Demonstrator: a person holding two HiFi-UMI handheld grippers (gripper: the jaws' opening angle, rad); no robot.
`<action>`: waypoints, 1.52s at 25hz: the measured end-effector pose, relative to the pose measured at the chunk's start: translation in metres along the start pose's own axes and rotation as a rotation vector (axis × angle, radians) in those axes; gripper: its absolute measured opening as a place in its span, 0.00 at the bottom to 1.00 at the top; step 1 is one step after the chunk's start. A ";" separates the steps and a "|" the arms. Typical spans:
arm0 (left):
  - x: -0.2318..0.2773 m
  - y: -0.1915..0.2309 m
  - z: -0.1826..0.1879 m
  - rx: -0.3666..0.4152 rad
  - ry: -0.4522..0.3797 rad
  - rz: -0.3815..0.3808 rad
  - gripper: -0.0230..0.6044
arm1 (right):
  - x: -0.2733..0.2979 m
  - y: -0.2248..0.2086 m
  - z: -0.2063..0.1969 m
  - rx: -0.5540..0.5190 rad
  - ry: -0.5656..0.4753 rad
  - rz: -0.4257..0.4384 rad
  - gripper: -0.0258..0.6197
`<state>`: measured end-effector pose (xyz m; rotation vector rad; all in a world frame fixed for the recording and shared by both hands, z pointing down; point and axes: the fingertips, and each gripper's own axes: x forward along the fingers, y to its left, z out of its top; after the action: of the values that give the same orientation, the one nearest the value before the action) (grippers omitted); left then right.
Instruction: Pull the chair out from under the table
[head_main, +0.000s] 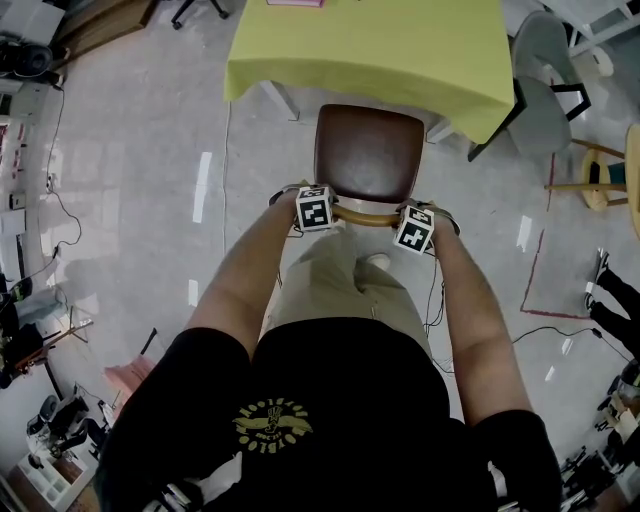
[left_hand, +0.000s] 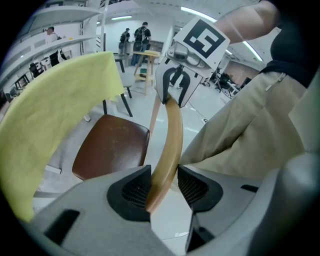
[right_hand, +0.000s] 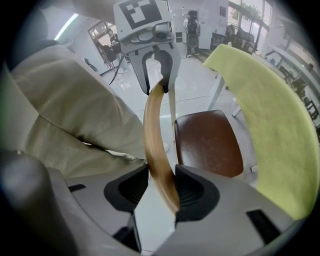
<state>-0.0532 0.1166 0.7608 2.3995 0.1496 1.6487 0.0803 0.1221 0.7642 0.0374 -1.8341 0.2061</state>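
1. Nearest: black shirt (head_main: 270, 420) with a gold emblem, lettering too small to read. Bare forearms stretched forward and down, one either side of beige trousers (head_main: 340, 285).
2. Left tongs (left_hand: 164, 187) aimed steeply down, pads closed on the left end of the curved wooden backrest rail (head_main: 365, 213). Right tongs (right_hand: 162, 192) clamped likewise on its right end. Square black-and-white markers on both cubes, no words.
3. Chair (head_main: 368, 160) upright on the grey floor (head_main: 150, 150), backrest toward the person, brown seat (right_hand: 207, 142) facing away. Rail's long axis left to right between the tongs.
4. Farthest: worktop (head_main: 300, 60) under a yellow-green cloth (head_main: 400, 50), the seat's front edge at the cloth's hem, the rest clear.
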 end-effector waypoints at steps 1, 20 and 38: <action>0.000 -0.004 -0.001 0.000 0.003 -0.001 0.29 | 0.000 0.004 0.000 0.000 -0.002 0.003 0.29; -0.002 -0.011 0.002 -0.233 -0.064 0.068 0.31 | -0.017 0.003 -0.003 0.301 -0.212 -0.054 0.30; -0.186 0.078 0.074 -0.902 -0.641 0.566 0.05 | -0.146 -0.095 0.017 0.970 -0.591 -0.327 0.06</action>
<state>-0.0548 -0.0075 0.5855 2.1177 -1.1840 0.6964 0.1164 0.0145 0.6311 1.1659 -2.0912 0.9055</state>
